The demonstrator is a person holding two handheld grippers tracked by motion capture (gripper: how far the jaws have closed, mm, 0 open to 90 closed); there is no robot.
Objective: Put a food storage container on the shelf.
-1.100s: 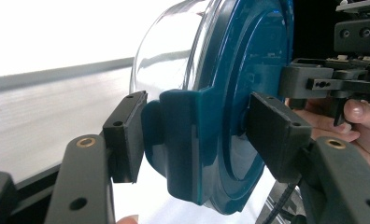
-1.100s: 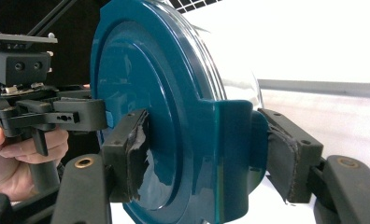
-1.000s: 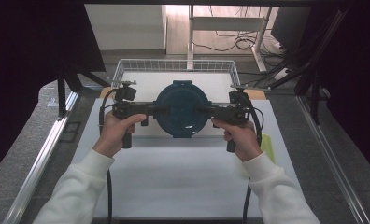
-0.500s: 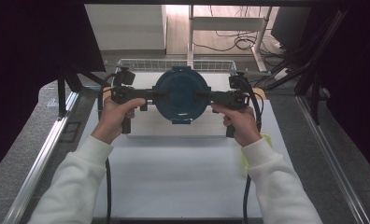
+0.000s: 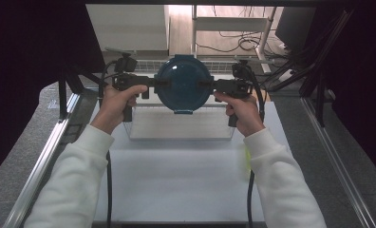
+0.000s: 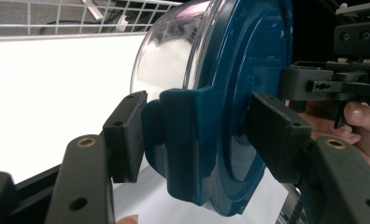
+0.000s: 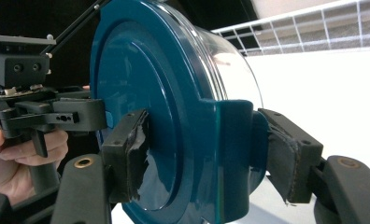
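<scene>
A round clear container (image 5: pixel 183 88) with a dark teal lid hangs in the air above a wire basket (image 5: pixel 179 138), lid side facing up toward the high camera. My left gripper (image 5: pixel 160 83) is shut on the lid's clasp at its left edge. The right gripper (image 5: pixel 206 84) is shut on the opposite clasp. In the left gripper view the jaws (image 6: pixel 197 135) clamp the teal clasp of the container (image 6: pixel 220 93). In the right gripper view the jaws (image 7: pixel 206 158) pinch the other clasp, with the lid (image 7: pixel 141 84) broad at the left.
The wire basket stands at the far end of a white mat (image 5: pixel 176 185). Metal rails (image 5: pixel 43 156) run along both sides of the table. A small yellow-green object (image 5: pixel 247 156) peeks out beside the right sleeve. Cables and a stand lie beyond the basket.
Both hands have carried the container away from the person and higher, from in front of the basket to above its far part. Both grips have held.
</scene>
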